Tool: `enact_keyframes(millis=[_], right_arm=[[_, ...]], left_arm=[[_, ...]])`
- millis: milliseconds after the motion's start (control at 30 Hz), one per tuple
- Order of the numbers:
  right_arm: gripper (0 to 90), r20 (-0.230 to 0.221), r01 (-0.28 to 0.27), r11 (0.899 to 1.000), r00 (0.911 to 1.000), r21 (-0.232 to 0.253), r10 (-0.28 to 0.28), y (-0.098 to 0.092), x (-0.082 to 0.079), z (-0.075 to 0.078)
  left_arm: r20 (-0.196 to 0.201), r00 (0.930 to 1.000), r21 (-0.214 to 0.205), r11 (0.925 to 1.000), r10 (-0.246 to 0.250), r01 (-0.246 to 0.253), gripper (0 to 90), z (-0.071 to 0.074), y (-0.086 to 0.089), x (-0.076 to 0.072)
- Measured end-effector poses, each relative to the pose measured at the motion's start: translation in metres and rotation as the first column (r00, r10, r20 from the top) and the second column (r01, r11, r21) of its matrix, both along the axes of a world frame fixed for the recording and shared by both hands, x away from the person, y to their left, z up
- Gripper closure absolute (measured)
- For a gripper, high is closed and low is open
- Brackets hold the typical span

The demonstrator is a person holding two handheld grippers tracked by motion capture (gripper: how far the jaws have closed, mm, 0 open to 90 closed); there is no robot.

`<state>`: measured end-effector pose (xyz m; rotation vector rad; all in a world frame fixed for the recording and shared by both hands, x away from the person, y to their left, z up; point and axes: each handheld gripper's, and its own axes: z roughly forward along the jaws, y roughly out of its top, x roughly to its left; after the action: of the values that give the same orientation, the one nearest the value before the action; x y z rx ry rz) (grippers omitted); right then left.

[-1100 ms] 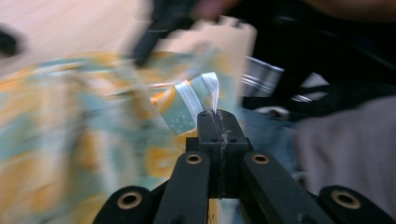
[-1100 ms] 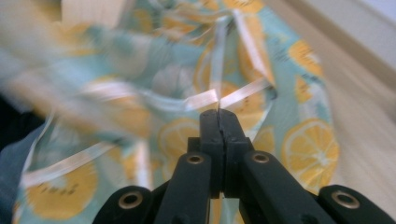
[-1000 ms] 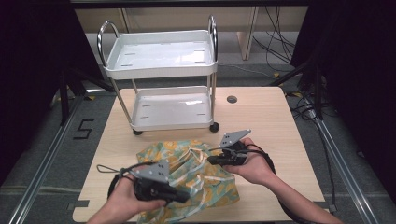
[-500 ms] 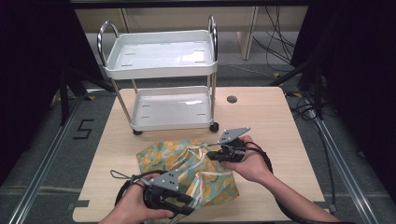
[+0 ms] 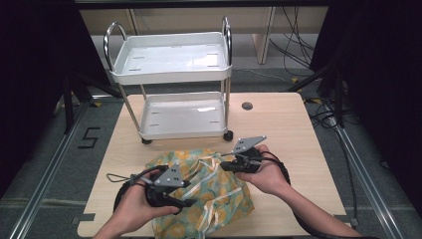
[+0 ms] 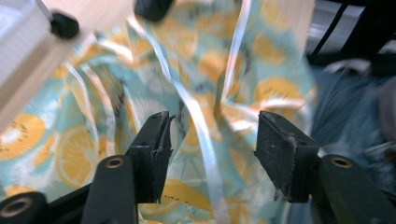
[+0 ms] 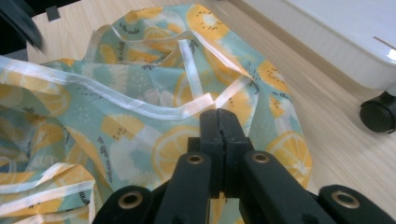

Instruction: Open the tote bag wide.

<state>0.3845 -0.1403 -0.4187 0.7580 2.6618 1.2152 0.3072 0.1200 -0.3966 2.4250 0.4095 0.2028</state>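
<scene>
The left gripper (image 5: 186, 203), held in the person's left hand (image 5: 132, 209) at the near edge of the table, has its two black jaws spread apart; they have just been opening. In the left gripper view the jaws (image 6: 212, 156) stand wide over a crumpled cloth (image 6: 196, 93) printed with orange slices on pale teal, and a white trim strip (image 6: 203, 135) runs between them without either pad pressing on it. The right gripper (image 5: 222, 165), in the person's right hand (image 5: 266, 174), has its jaws pressed together. In the right gripper view the closed tips (image 7: 219, 119) pinch the white-trimmed edge of the cloth (image 7: 140, 140), where two trim strips meet. From the high view the cloth (image 5: 219, 194) lies bunched on the near middle of the light wooden table (image 5: 288, 129), between the two hands, with part of it hanging toward the near edge. Beyond the cloth, at the far side of the table, stands a white two-shelf cart (image 5: 171, 74) with chrome handles and black wheels, one wheel (image 7: 378, 114) seen near the cloth in the right gripper view.
</scene>
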Motion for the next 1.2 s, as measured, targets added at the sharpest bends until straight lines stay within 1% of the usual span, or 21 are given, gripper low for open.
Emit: enact_keyframes(millis=[33,167,200,267,367,433,533,567,633,700,767,867,900,933,967,1033,1067,1100,1133,1167,1200], right_arm=[[90.0,0.007,0.004,1.000,1.0000,0.004,-0.004,0.000,0.001,0.000],[90.0,0.004,0.010,1.000,0.9999,0.007,-0.010,0.000,0.000,0.002],[90.0,0.024,0.002,1.000,0.9997,0.018,-0.002,0.001,0.001,0.002],[90.0,0.015,0.011,1.000,0.9998,0.018,-0.012,0.000,0.001,0.003],[90.0,0.011,0.014,1.000,0.9998,0.026,-0.015,0.000,0.002,0.005],[90.0,0.024,0.004,1.000,0.9997,0.023,-0.004,0.001,0.003,0.005],[88.9,0.035,0.002,1.000,0.9994,0.024,-0.003,-0.001,0.004,0.007],[84.1,0.039,-0.010,1.000,0.9992,0.023,0.009,-0.001,0.004,0.008],[78.2,0.043,-0.016,1.000,0.9990,0.027,0.015,-0.001,0.001,0.010],[69.6,0.111,-0.037,0.999,0.9933,0.023,0.035,-0.002,-0.001,0.016],[64.0,0.131,-0.049,0.998,0.9904,0.035,0.044,-0.002,-0.005,0.022],[62.0,0.190,-0.071,0.997,0.9798,0.040,0.062,-0.006,-0.015,0.034],[62.0,0.208,-0.083,0.996,0.9755,0.039,0.073,-0.007,-0.019,0.038],[61.9,0.206,-0.082,0.996,0.9758,0.041,0.072,-0.008,-0.024,0.041],[62.1,0.240,-0.109,0.993,0.9659,0.036,0.097,-0.009,-0.033,0.046],[62.3,0.234,-0.121,0.992,0.9661,0.032,0.110,-0.010,-0.043,0.051],[62.7,0.242,-0.141,0.990,0.9616,0.029,0.130,-0.009,-0.051,0.053],[63.8,0.245,-0.196,0.981,0.9505,0.000,0.191,-0.006,-0.060,0.054],[63.8,0.245,-0.196,0.981,0.9505,0.000,0.191,-0.006,-0.060,0.054],[64.0,0.228,-0.225,0.974,0.9481,-0.011,0.221,-0.004,-0.065,0.053],[64.0,0.210,-0.246,0.969,0.9466,-0.020,0.245,-0.002,-0.070,0.050]], left_arm=[[-0.004,0.9998,-0.011,0.9998,0.017,-0.017,42.9,-0.004,-0.004,0.000],[0.036,0.9982,0.075,0.9959,0.048,-0.051,48.4,-0.015,-0.013,0.011],[0.046,0.9981,0.098,0.9942,0.041,-0.045,57.6,-0.017,-0.016,0.017],[0.048,0.9982,0.102,0.9940,0.035,-0.040,61.2,-0.017,-0.018,0.019],[0.024,0.9991,0.088,0.9955,0.035,-0.037,78.4,-0.013,-0.022,0.029],[0.012,0.9987,0.059,0.9970,0.049,-0.050,85.5,-0.009,-0.023,0.034],[0.002,0.9983,0.047,0.9972,0.058,-0.058,89.1,-0.001,-0.021,0.045],[-0.007,0.9972,0.024,0.9970,0.074,-0.074,89.2,-0.001,-0.021,0.047],[-0.021,0.9969,0.020,0.9970,0.076,-0.075,89.3,0.002,-0.017,0.053],[-0.022,0.9956,0.012,0.9958,0.091,-0.091,89.3,0.004,-0.014,0.057],[-0.023,0.9931,-0.016,0.9932,0.115,-0.116,89.3,0.006,-0.014,0.060],[-0.014,0.9923,-0.006,0.9923,0.123,-0.123,89.4,0.008,-0.013,0.065],[-0.018,0.9903,-0.018,0.9903,0.138,-0.138,89.4,0.008,-0.014,0.066],[-0.015,0.9902,-0.002,0.9903,0.139,-0.139,89.3,0.009,-0.014,0.069],[-0.014,0.9887,-0.007,0.9887,0.149,-0.149,89.4,0.010,-0.015,0.071],[-0.005,0.9879,-0.002,0.9879,0.155,-0.155,89.4,0.011,-0.015,0.075],[-0.002,0.9871,0.001,0.9871,0.160,-0.160,89.4,0.011,-0.015,0.077],[-0.002,0.9876,-0.004,0.9876,0.157,-0.157,89.4,0.011,-0.016,0.079],[0.000,0.9860,0.000,0.9860,0.167,-0.167,89.4,0.012,-0.016,0.081],[0.006,0.9876,0.007,0.9876,0.157,-0.157,89.4,0.013,-0.016,0.083],[-0.001,0.9849,-0.002,0.9849,0.173,-0.173,89.4,0.012,-0.017,0.085]])
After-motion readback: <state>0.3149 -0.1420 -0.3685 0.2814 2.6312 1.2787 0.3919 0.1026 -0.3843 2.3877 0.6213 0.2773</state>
